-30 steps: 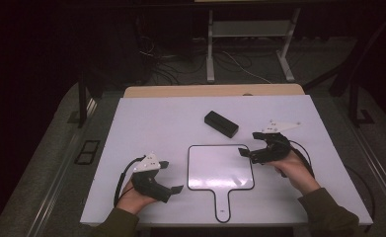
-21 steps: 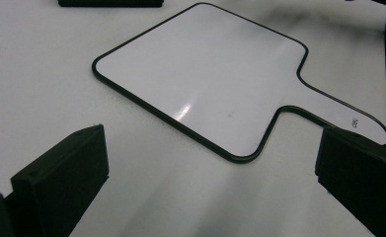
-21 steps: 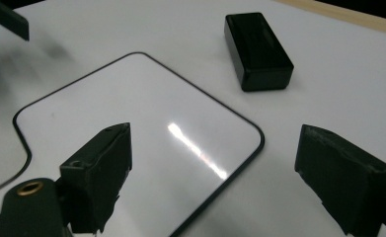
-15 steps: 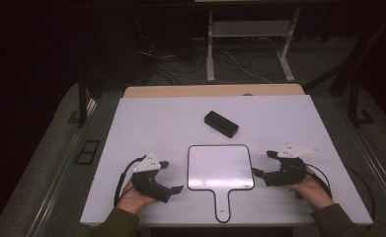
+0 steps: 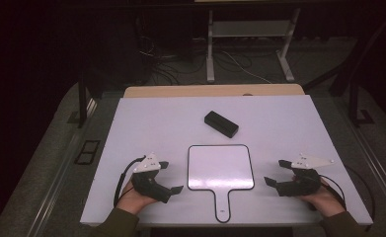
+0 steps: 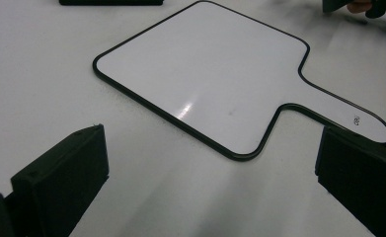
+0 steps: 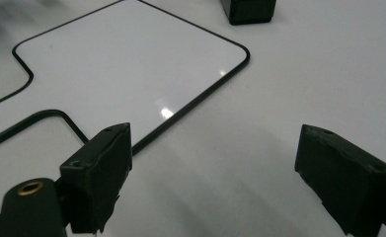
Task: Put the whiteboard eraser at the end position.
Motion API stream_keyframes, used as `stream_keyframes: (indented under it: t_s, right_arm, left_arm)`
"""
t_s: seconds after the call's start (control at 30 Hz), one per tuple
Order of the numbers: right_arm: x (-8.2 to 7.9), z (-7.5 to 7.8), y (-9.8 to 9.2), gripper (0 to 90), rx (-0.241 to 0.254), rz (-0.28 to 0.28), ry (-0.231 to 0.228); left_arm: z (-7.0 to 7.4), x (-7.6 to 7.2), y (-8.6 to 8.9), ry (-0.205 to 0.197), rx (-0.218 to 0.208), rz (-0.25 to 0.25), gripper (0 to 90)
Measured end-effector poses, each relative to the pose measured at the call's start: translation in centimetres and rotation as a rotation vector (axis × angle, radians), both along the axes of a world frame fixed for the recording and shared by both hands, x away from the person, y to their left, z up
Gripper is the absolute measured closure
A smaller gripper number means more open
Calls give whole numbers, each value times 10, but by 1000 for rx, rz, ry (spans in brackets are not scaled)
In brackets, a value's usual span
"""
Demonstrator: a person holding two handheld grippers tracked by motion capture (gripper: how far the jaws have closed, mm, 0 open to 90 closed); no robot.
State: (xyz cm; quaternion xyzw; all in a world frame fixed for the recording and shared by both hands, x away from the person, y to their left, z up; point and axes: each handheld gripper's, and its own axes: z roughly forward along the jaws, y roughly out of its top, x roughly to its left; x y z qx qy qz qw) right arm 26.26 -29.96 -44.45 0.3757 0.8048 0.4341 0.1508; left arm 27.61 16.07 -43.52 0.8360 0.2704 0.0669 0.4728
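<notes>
Both tongs, left (image 5: pixel 172 177) and right (image 5: pixel 275 174), rested open and empty beside the paddle-shaped whiteboard (image 5: pixel 220 167); the black eraser block (image 7: pixel 248 10) was cut off at the right gripper view's edge.

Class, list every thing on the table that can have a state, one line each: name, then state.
Paddle whiteboard: lying flat, wiped blank, handle toward the person, not held.
Black eraser: resting on the table beyond the board, untouched.
Left gripper: open, nothing between its jaws.
Right gripper: open, nothing between its jaws.
</notes>
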Motion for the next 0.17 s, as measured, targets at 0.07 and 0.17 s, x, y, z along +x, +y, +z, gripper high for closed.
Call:
stream_keyframes:
  t_s: [0.07, 0.17]
  right_arm:
    - [-1, 0, -1, 131, -2, -2, 1]
    - [0, 0, -2, 130, 3, -5, -5]
  left_arm:
    - [0, 0, 0, 0, 2, -1, 0]
    - [0, 1, 0, 0, 7, -4, 0]
